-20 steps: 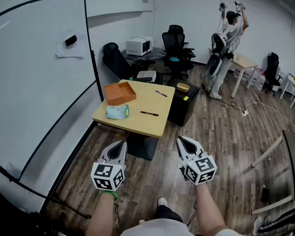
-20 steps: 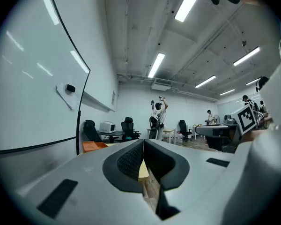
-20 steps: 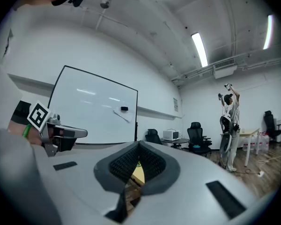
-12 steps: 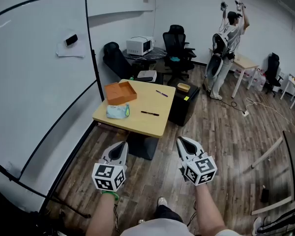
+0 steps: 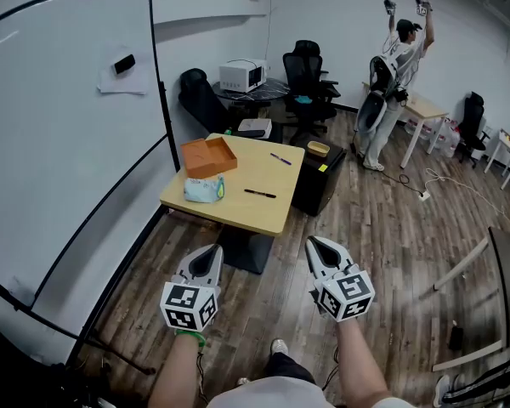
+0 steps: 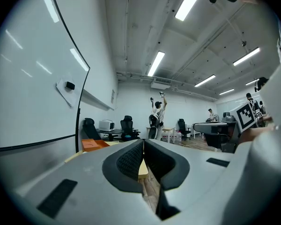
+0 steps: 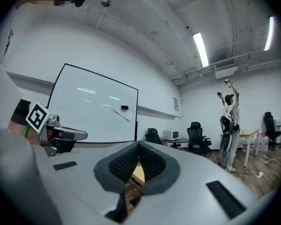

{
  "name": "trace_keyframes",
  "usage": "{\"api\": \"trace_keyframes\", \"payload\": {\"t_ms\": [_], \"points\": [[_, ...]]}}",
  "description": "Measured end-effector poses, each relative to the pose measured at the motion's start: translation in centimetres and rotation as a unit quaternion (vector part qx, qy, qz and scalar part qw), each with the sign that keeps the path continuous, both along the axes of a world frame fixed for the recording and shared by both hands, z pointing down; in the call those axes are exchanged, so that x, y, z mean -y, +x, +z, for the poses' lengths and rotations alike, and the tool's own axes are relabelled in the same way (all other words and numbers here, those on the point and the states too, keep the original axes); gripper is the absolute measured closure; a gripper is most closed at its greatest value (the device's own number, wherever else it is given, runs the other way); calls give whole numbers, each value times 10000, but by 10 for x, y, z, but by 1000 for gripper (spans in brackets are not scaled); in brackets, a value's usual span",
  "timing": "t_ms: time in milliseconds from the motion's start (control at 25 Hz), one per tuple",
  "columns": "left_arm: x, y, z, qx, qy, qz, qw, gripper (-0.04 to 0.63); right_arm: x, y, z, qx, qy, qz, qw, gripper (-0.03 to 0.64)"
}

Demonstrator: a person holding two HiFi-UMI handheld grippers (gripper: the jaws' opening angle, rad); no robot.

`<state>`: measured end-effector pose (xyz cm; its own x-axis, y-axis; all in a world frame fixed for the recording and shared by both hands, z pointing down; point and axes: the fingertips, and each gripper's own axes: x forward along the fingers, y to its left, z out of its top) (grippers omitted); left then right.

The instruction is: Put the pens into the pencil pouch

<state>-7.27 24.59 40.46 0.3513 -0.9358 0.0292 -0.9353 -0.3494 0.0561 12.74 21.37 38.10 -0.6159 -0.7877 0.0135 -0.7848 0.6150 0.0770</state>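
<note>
An orange tray (image 5: 208, 157) (open-topped) sits on the wooden table (image 5: 248, 215).

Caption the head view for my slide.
Left gripper and right gripper, both shut, face a table holding two pens, a pouch and an orange tray.

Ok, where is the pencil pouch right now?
In the head view, the pencil pouch lies on the left of the wooden table, just this side of the orange tray, with the black pen to its right.
</note>
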Motion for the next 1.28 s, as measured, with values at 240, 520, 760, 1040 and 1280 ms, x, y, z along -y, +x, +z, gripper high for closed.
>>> {"api": "trace_keyframes", "payload": {"t_ms": [240,520,760,1040,1280], "points": [[0,2,-3,-63,137,151,9998,568,2,-5,-2,57,33,-136,9999,473],[-1,10,-10,-110,354,318,9988,306,4,-7,-4,132,123,-167,9997,275],[5,11,-11,-49,428,269,9987,270,13,-4,-4,151,147,-121,9997,219],[25,15,-4,73,325,256,9991,270,34,-2,0,141,114,-139,9997,219],[58,17,0,67,259,124,9996,270,70,-2,2,168,88,-277,9994,220]]}}
